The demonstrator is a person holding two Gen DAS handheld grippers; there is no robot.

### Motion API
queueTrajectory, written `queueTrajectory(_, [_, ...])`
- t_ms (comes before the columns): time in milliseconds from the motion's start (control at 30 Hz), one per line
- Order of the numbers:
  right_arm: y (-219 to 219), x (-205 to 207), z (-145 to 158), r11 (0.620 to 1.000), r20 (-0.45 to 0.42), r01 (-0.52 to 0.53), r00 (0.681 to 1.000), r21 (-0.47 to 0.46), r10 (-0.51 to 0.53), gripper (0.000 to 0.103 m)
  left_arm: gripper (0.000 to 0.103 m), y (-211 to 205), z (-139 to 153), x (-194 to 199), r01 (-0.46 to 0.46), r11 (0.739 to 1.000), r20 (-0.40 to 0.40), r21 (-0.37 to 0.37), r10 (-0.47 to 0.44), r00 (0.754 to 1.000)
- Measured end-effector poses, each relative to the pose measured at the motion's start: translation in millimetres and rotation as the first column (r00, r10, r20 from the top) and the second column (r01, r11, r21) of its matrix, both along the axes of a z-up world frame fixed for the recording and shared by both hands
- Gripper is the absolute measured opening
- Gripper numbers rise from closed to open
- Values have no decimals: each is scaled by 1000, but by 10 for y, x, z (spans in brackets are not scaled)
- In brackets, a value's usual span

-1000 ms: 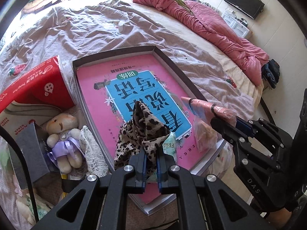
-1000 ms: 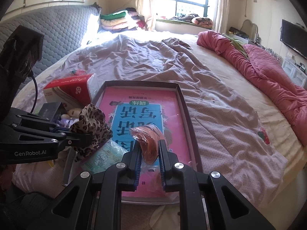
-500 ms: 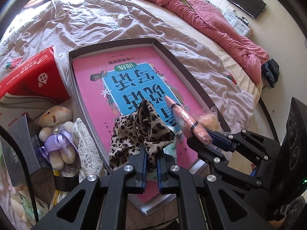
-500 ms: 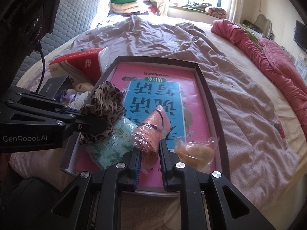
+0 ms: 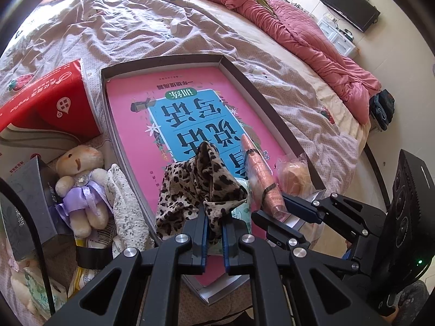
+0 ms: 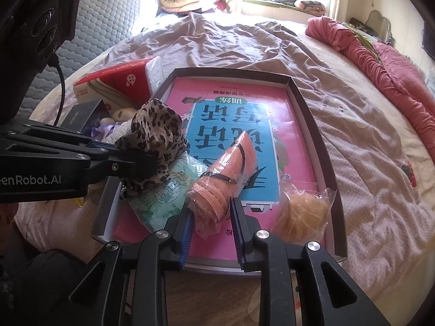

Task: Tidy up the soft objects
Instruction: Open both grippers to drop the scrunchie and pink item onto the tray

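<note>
A shallow grey box [image 5: 261,100] [image 6: 304,103] with a pink and blue printed bottom lies on the bed. My left gripper [image 5: 214,225] is shut on a leopard-print cloth [image 5: 195,187] [image 6: 155,141] held over the box's near left corner. My right gripper [image 6: 212,217] has opened; a pink roll in clear wrap [image 6: 225,174] [image 5: 261,176] lies between its jaws in the box. A green tissue pack [image 6: 163,198] lies beside the roll. A bagged tan puff [image 6: 301,212] [image 5: 293,174] sits in the near right corner.
Left of the box lie a red tissue package [image 5: 46,106] [image 6: 117,84], a small plush bear in purple [image 5: 78,182], a lace cloth [image 5: 125,203] and a dark box [image 5: 24,201]. A pink quilt [image 5: 293,32] is bunched at the bed's far right.
My right gripper lowered the pink roll into the box and its jaws opened. The left gripper stayed shut on the leopard cloth.
</note>
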State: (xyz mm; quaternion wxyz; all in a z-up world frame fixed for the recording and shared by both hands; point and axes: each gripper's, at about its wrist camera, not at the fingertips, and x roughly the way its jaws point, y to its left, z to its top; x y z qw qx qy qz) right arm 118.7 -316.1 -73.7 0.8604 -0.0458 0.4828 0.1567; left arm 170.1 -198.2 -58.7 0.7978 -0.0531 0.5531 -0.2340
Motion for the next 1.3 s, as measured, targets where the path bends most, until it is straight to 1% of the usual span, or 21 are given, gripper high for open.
queueTrajectory(200, [-7,3,32,1000,1,5,1000,9,-5,30,8,14,-8,21,-5,1000,-14,-18,5,1000])
queueTrajectory(233, [-10,4,41,1000,1,5,1000,11,-5,32,8,11,-4,21,-4,1000,-13,-19,4,1000])
queueTrajectory(300, [-22,5,58,1000,2,9,1000,15,-9,38,8,-1,1,19,-1,1000,-10,-16,1,1000])
queueTrajectory(533, [-59,-13,113,1000,8,14,1000,14,-14,40,8,-1,3,25,0,1000,-20,-18,-1,1000])
queueTrajectory(667, [-136,-2,147,999,8,48,999,24,-48,40,9,-24,16,22,6,1000,-23,-24,-6,1000])
queueTrajectory(833, [-298,28,180,992,4,122,992,24,-123,41,14,-67,39,12,18,999,-25,-28,-18,1000])
queueTrajectory(867, [-331,32,184,990,3,139,990,26,-139,43,14,-70,46,10,19,999,-25,-33,-19,999])
queueTrajectory(900, [-359,30,185,988,2,152,988,26,-152,48,15,-73,53,7,18,999,-24,-33,-19,1000])
queueTrajectory(933, [-389,31,188,986,1,165,986,28,-165,50,17,-74,62,3,17,999,-22,-32,-18,1000])
queueTrajectory(1167, [-492,11,210,978,-3,206,978,33,-206,51,25,-78,100,-16,20,999,-18,-34,-21,1000])
queueTrajectory(1300, [-500,0,244,977,8,213,977,33,-213,51,32,-73,137,-42,24,999,-7,-39,-24,1000])
